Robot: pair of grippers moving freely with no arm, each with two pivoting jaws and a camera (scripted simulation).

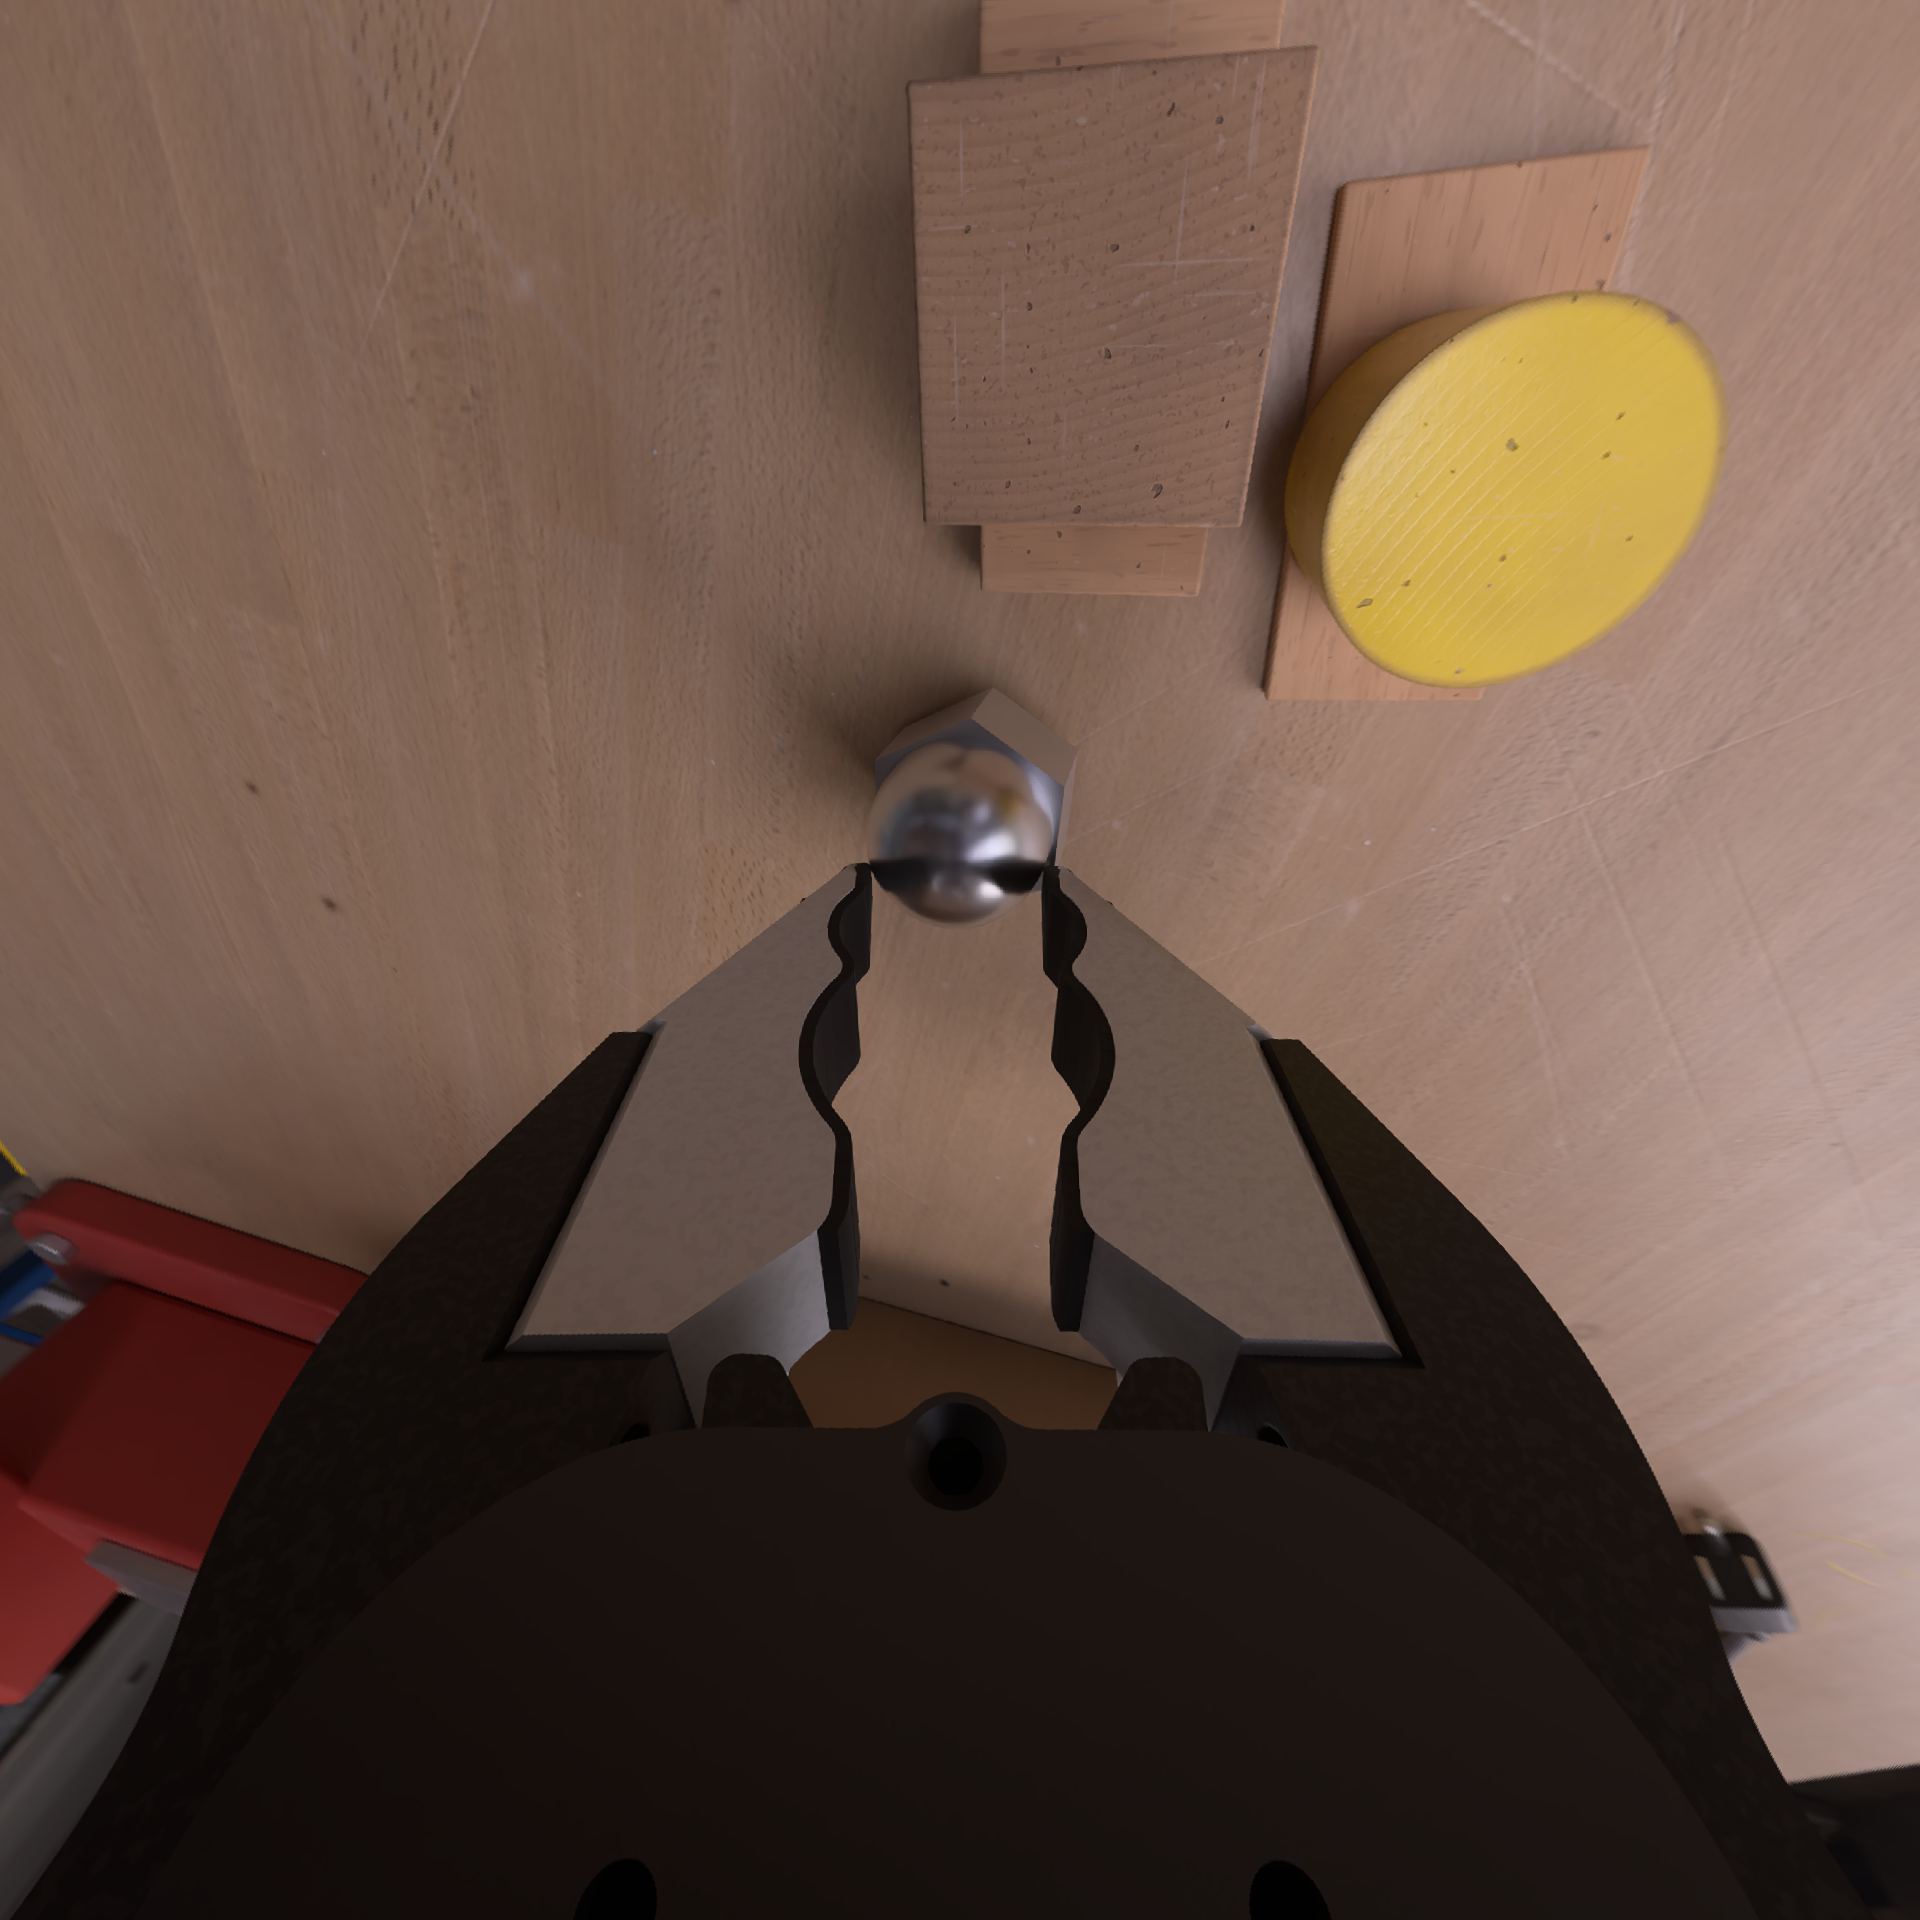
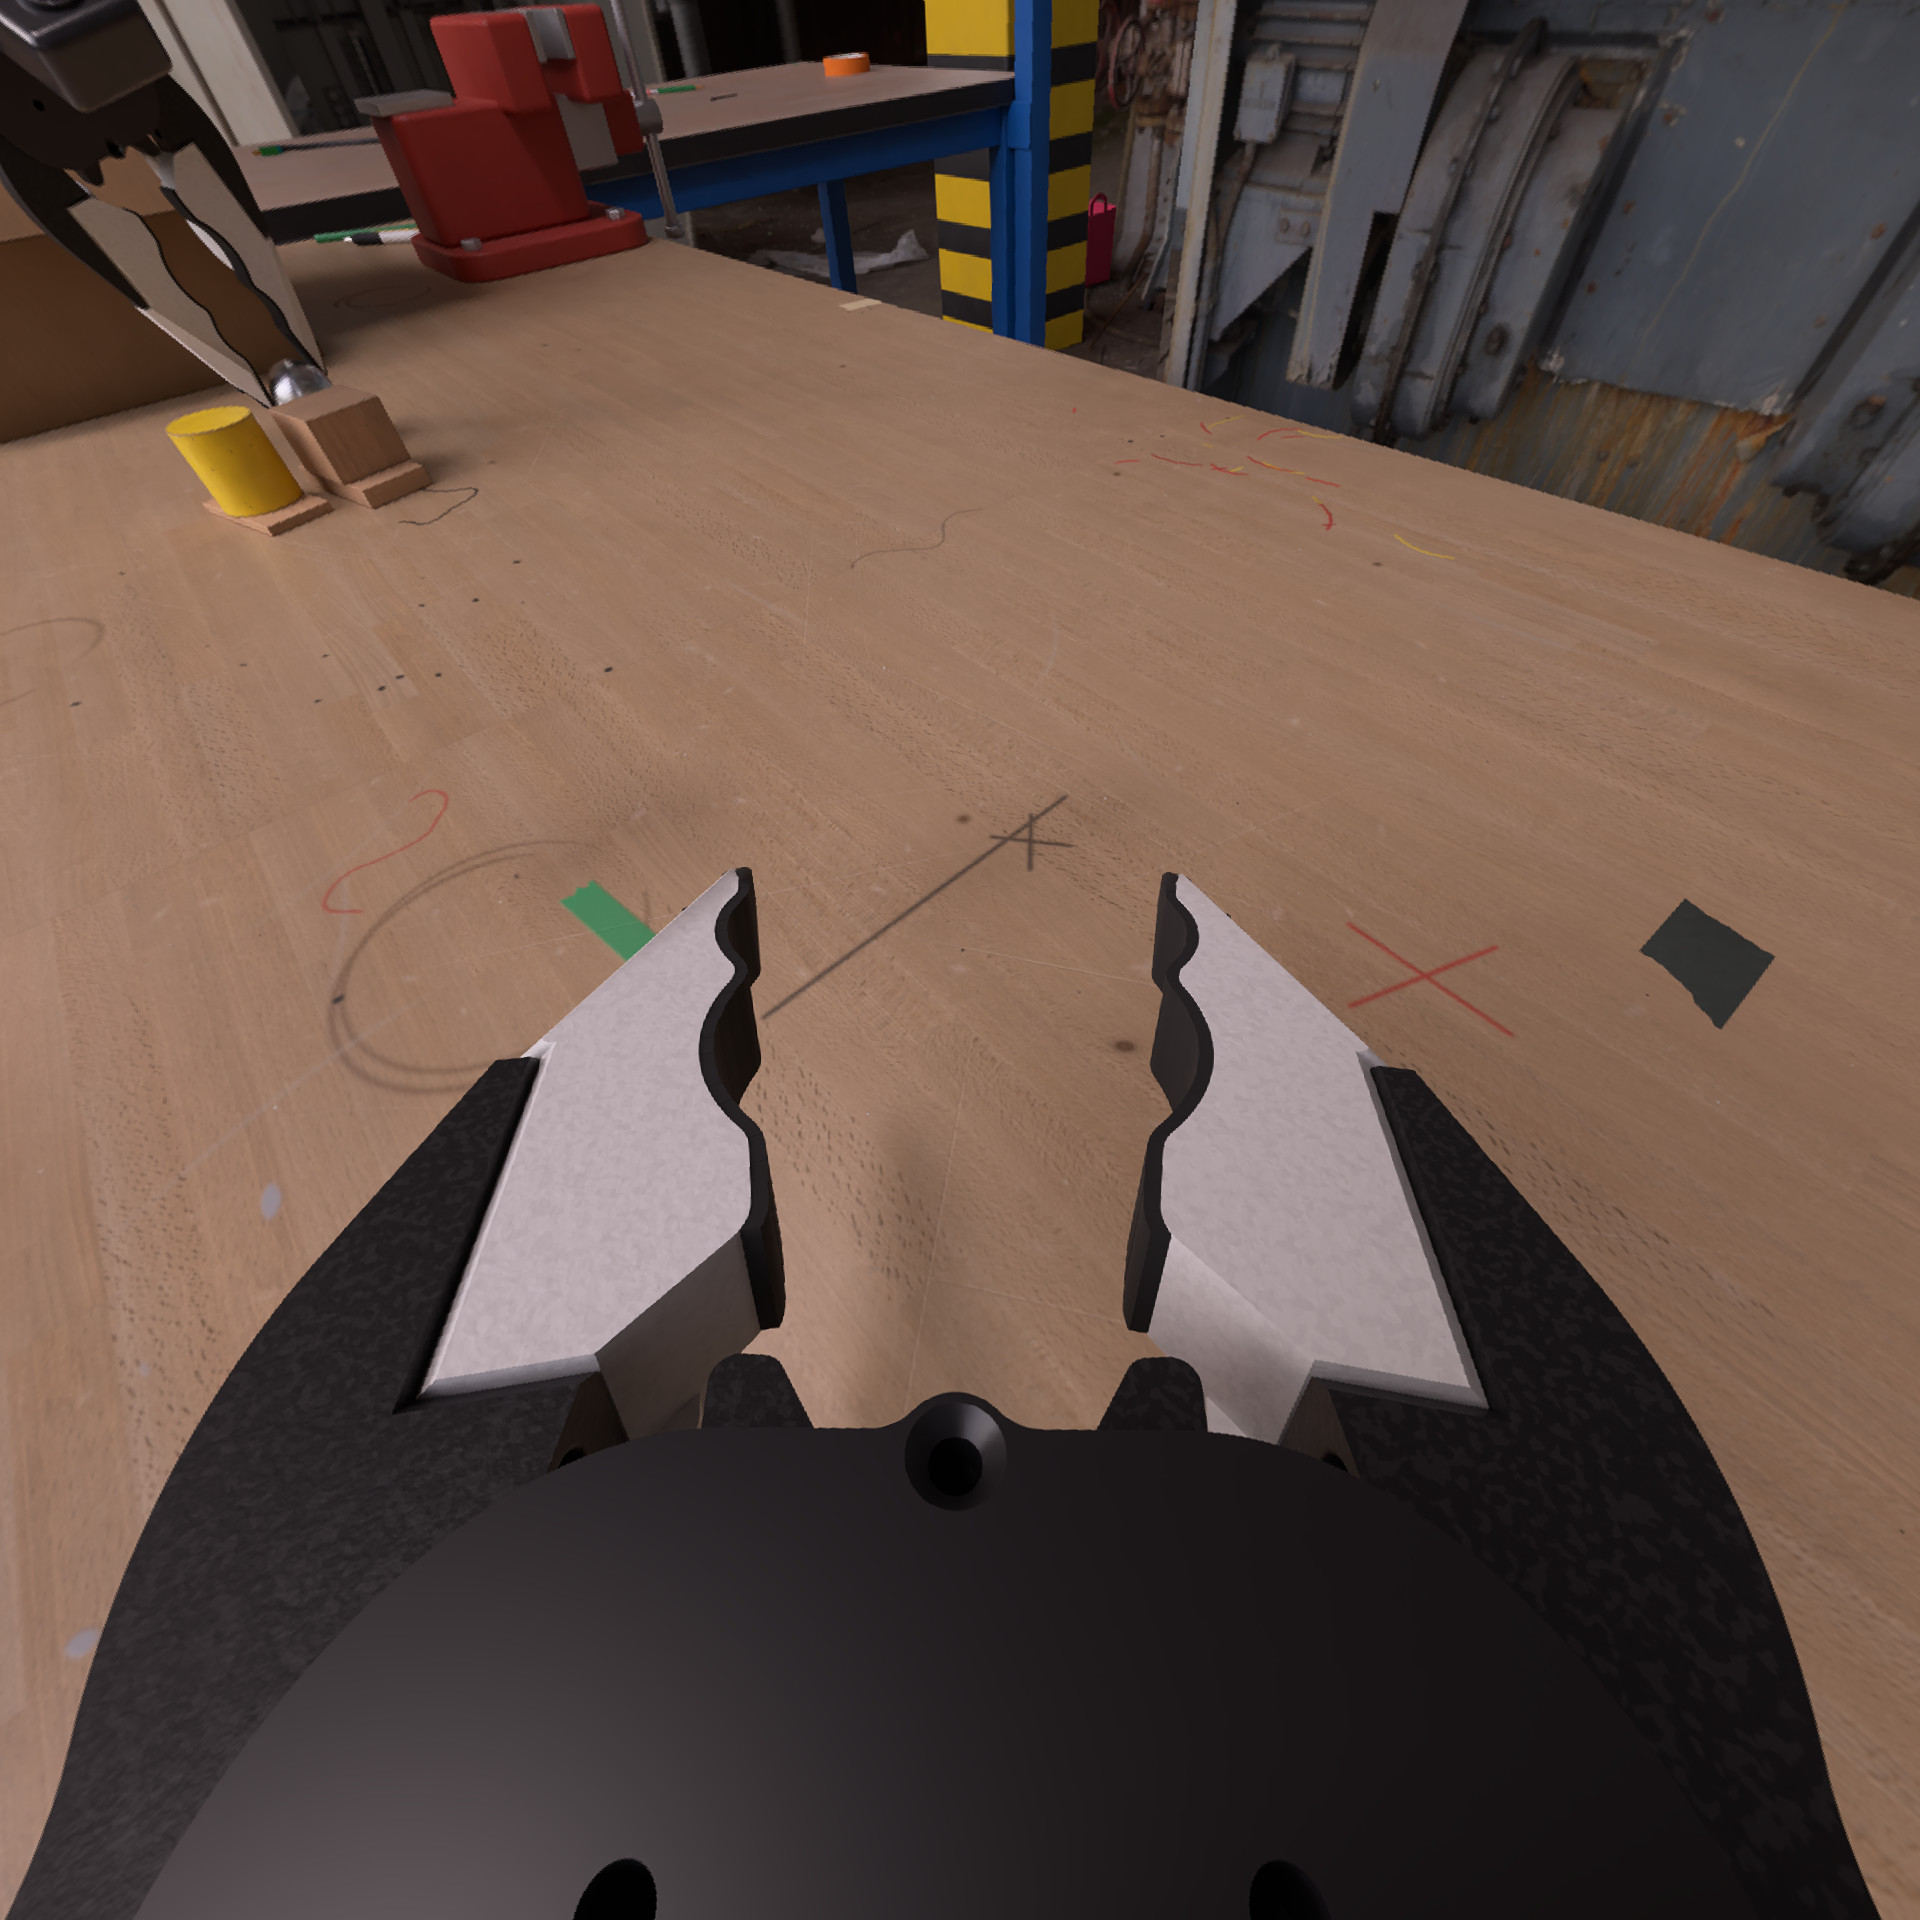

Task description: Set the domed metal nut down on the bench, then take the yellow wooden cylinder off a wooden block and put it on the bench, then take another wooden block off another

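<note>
Left wrist view puts your left gripper (image 1: 957, 881) at the bottom centre of the frame, looking straight down on the bench (image 1: 416, 520); its jaws stand only narrowly parted, and the fingertips (image 1: 847, 883) pinch the dome of the domed metal nut (image 1: 966, 821) from both sides. Whether the nut's hex base touches the wood, you cannot tell from here. Beyond it, toward the top of the frame, you see a thick wooden block (image 1: 1101, 301) stacked on a thinner block (image 1: 1091, 561), and to their right the yellow wooden cylinder (image 1: 1507, 488) standing upright on its own thin slab (image 1: 1475, 229). A red vise (image 1: 125, 1403) sits at the lower left edge. Right wrist view shows your right gripper (image 2: 956, 883) low in the frame, jaws spread wide and holding nothing, above bare wood marked with a green tape strip (image 2: 608, 920), a red cross (image 2: 1429, 977) and a dark patch (image 2: 1709, 961). Far off in the upper left of that frame you find the other gripper, nut, cylinder and blocks clustered together, with the vise behind them.
</note>
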